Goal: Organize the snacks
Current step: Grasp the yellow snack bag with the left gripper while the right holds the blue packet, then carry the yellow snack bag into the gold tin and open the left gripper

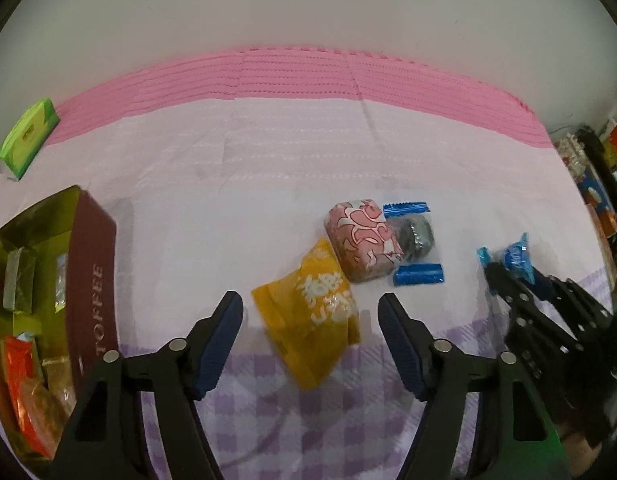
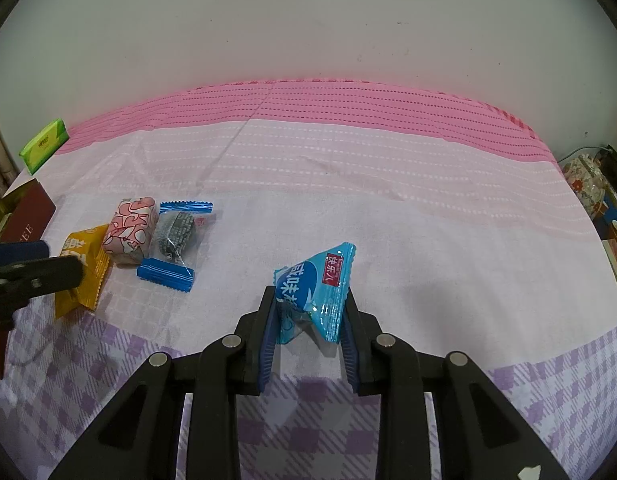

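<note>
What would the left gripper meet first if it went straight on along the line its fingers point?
Most likely the yellow snack packet. It lies on the tablecloth between and just ahead of the open fingers of the left gripper. Depth is unclear, so whether the pads already flank it cannot be told.

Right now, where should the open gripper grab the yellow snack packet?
Probably across the puffy middle of the yellow packet, coming down from above. It lies flat and slanted between the left gripper fingers, clear of the pink packet; the crimped ends look flimsy.
</note>
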A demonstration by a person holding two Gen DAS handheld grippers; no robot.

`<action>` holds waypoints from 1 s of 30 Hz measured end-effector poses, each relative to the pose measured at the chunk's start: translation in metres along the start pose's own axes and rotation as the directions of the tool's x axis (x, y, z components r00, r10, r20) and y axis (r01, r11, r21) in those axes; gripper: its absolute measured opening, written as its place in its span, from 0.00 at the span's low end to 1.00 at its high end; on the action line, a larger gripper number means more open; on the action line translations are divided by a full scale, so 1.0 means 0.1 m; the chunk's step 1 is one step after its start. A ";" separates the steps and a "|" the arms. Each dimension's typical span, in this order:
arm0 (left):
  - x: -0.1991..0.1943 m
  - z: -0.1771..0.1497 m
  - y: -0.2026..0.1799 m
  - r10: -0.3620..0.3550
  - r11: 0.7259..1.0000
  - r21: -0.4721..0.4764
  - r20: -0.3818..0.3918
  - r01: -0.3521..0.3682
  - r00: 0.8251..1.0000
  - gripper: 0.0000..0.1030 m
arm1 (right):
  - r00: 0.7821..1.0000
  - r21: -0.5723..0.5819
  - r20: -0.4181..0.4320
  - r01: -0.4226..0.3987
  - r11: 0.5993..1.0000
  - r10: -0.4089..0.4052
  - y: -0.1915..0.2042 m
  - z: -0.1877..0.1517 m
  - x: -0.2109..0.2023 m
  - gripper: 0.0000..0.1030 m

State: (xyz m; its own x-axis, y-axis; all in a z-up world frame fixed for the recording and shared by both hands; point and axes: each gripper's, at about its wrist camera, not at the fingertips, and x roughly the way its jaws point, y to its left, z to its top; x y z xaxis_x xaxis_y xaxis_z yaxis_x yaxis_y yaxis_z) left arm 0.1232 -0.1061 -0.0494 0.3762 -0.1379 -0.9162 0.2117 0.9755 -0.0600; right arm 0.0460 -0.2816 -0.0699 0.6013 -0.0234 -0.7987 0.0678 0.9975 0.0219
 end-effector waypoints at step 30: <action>-0.30 -0.21 0.12 -0.017 1.000 0.020 0.028 0.016 0.999 0.35 | 1.000 0.000 -0.001 0.003 1.000 -0.003 0.01 0.01 0.00 0.27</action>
State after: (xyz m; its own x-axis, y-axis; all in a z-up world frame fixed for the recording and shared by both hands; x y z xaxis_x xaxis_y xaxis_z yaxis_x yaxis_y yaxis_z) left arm 0.0952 -0.0867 -0.0313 0.3976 -0.1589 -0.9037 0.2359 0.9695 -0.0667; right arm 0.0468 -0.2807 -0.0691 0.6002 -0.0261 -0.7994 0.0693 0.9974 0.0194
